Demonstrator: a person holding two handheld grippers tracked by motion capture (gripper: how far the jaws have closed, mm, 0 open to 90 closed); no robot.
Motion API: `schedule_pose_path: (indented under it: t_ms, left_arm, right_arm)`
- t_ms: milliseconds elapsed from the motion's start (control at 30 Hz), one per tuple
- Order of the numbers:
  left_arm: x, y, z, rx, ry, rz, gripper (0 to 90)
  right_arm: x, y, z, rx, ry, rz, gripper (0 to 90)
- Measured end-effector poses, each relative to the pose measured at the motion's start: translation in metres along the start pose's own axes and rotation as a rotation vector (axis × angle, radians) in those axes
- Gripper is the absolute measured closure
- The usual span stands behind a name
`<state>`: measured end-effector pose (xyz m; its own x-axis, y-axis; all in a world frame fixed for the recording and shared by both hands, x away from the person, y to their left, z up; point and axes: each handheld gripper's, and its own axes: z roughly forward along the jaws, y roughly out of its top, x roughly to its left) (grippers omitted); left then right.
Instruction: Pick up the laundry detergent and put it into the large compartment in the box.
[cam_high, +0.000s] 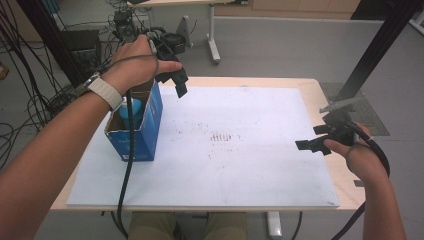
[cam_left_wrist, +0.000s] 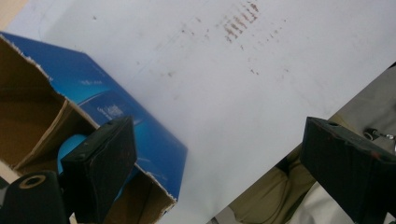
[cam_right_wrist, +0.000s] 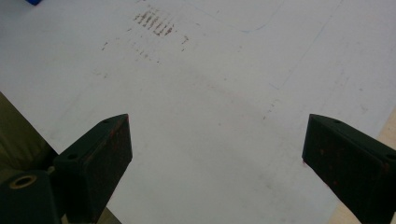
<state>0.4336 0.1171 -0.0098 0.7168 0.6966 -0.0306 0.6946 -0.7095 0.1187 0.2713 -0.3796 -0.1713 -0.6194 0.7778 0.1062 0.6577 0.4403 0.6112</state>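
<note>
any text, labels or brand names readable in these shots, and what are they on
Nothing can be quoted; no print here is sharp enough to read.
Blue box: a small pale print on its side in the left gripper view, too blurred to read.
White board: brownish smudges and faint pencil-like lines, no letters or numbers.
Light blue thing in the box: no label legible.

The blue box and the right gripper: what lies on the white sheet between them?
In the high view, only bare white sheet lies between the blue box and the right gripper, apart from faint reddish-brown marks near the middle.
</note>
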Motion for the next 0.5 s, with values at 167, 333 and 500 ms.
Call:
schedule_pose_path:
  t_ms: [167,333,500]
  left_arm:
    - [-0.007,0.007,0.005,0.019,0.009,0.06,11.4]
    - [-0.01,0.012,0.014,0.026,-0.003,0.112,11.4]
    - [-0.011,0.016,0.02,0.02,-0.02,0.163,11.4]
  right_arm:
    - [0.003,0.002,-0.001,-0.002,-0.003,0.0,8.1]
    - [0.006,0.002,-0.003,0.001,-0.008,0.0,8.1]
    - [0.009,0.0,-0.007,0.0,-0.017,0.009,8.1]
